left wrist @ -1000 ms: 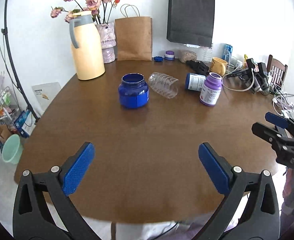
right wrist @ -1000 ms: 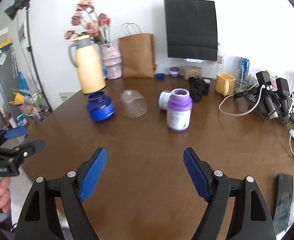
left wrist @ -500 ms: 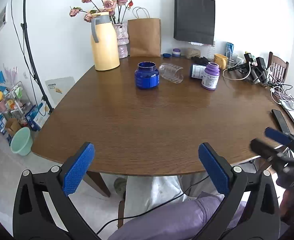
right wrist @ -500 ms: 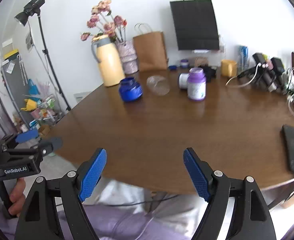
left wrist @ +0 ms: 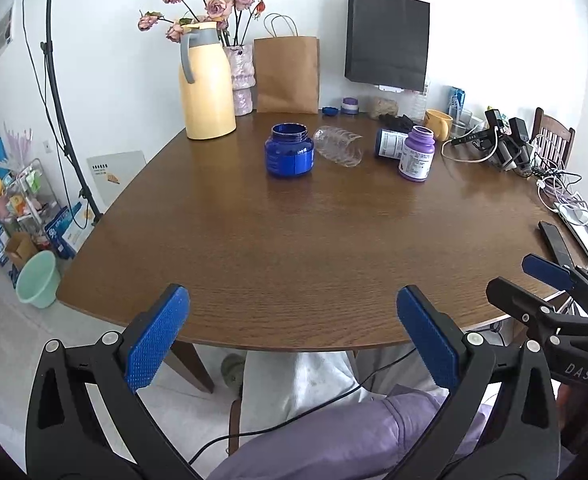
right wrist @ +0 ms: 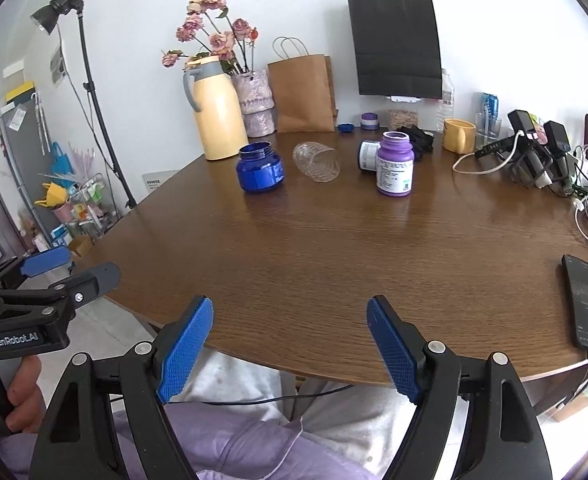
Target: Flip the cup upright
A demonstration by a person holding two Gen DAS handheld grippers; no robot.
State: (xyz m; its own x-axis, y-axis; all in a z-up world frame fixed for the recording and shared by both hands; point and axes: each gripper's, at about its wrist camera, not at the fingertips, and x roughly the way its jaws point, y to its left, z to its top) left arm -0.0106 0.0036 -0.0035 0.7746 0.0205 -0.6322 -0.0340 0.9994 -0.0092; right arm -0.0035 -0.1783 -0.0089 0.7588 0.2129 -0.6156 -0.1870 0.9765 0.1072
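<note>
Left gripper (left wrist: 292, 336): jaws spread wide, nothing between them; black frame, blue pads with a fine knurled grain, held at the near table edge over the person's lap.
Right gripper (right wrist: 290, 344): jaws likewise spread wide and holding nothing; same black frame and blue textured pads, also at the near edge.
Cup (left wrist: 338, 146): clear ribbed plastic, lying on its side on the far half of the table, well apart from both grippers; looks empty.
Cup's neighbours: just right of the blue jar (left wrist: 289, 156), left of the purple bottle (left wrist: 417, 153).
Blue jar: squat, glossy translucent blue, upright, lid off, mouth open; contents cannot be told.
Purple bottle: upright, cylindrical, white printed label, uncapped; a second labelled bottle (left wrist: 389, 143) lies on its side behind it.
Table (left wrist: 294, 248): rounded, dark brown wood grain with a slight sheen.
Thermos jug (left wrist: 206, 84): pale yellow, smooth, grey handle, at the far left.
Phone (right wrist: 581, 306): flat, black, near the right edge.
</note>
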